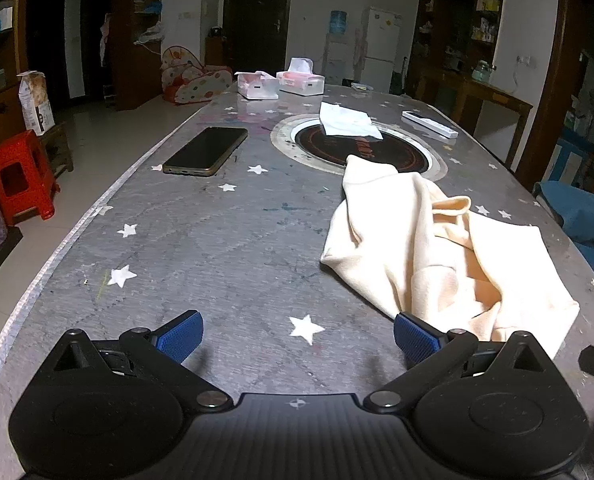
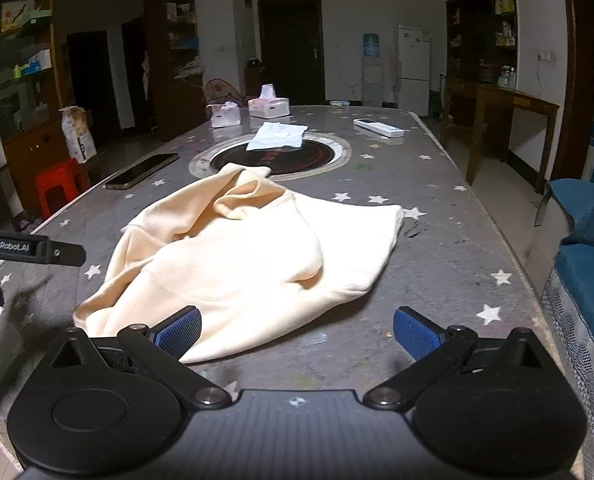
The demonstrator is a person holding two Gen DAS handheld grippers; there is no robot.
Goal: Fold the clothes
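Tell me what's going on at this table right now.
A person is holding a claw in each hand, set to fold clothes. A cream garment lies crumpled and unfolded on the star-patterned table. The left claw and right claw are both open and empty, near the garment's close edge, with nothing gripped. A phone and a remote lie farther back.
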